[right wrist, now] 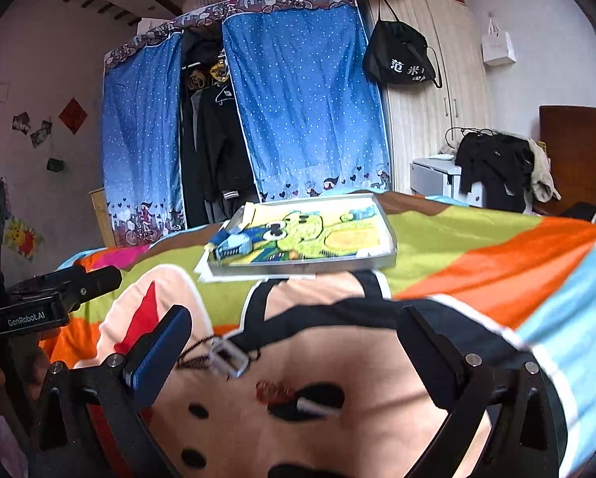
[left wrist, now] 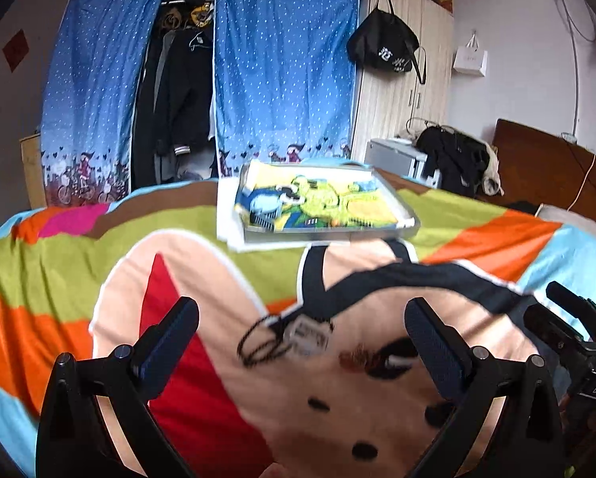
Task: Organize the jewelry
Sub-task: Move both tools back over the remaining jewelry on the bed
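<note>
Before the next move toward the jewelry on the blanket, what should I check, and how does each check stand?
1. Left gripper jaws open: ok.
2. Right gripper jaws open: ok.
3. Both grippers empty: ok.
4. Corded pendant between the left jaws' line: ok.
5. Reddish-brown piece lies apart from the pendant: ok.
6. Tray ready on the blanket: ok; free space inside: cannot tell.
</note>
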`<state>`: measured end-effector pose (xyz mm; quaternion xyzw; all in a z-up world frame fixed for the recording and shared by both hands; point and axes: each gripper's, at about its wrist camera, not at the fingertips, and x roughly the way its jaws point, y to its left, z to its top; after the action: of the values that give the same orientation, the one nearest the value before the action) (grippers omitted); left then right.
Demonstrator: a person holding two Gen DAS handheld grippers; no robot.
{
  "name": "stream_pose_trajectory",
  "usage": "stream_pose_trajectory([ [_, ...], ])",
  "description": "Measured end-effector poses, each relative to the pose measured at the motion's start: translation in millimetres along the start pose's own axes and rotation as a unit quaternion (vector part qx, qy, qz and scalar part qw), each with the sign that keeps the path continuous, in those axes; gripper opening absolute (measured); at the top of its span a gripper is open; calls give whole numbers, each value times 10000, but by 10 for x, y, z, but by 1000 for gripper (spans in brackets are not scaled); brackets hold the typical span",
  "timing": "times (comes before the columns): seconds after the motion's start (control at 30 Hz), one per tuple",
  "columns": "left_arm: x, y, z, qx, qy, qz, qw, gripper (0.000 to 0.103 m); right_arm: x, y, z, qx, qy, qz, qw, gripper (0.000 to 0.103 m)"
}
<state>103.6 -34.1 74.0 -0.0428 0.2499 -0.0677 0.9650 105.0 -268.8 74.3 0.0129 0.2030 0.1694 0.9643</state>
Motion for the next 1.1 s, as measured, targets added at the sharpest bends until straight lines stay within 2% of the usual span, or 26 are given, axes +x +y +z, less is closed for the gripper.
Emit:
stream_pose_trajectory([
  [0.23,-34,-82,-407,236,339,-46,9991,101,-137,88,-367,-44,214,-100,9997,103],
  [0.5,120,-106,-724,553,786,-120,9953,101,-73,57,-696,45,643,-173,9978,103],
  [0.77,281,-47,-926,581,1148,-126,9916,101,3,-19,-917,107,1029,-299,9942,103],
  [1.1,430,6,-1011,617,1362,-157,9886,101,122,-62,-1005,170,1272,-329,9912,103],
])
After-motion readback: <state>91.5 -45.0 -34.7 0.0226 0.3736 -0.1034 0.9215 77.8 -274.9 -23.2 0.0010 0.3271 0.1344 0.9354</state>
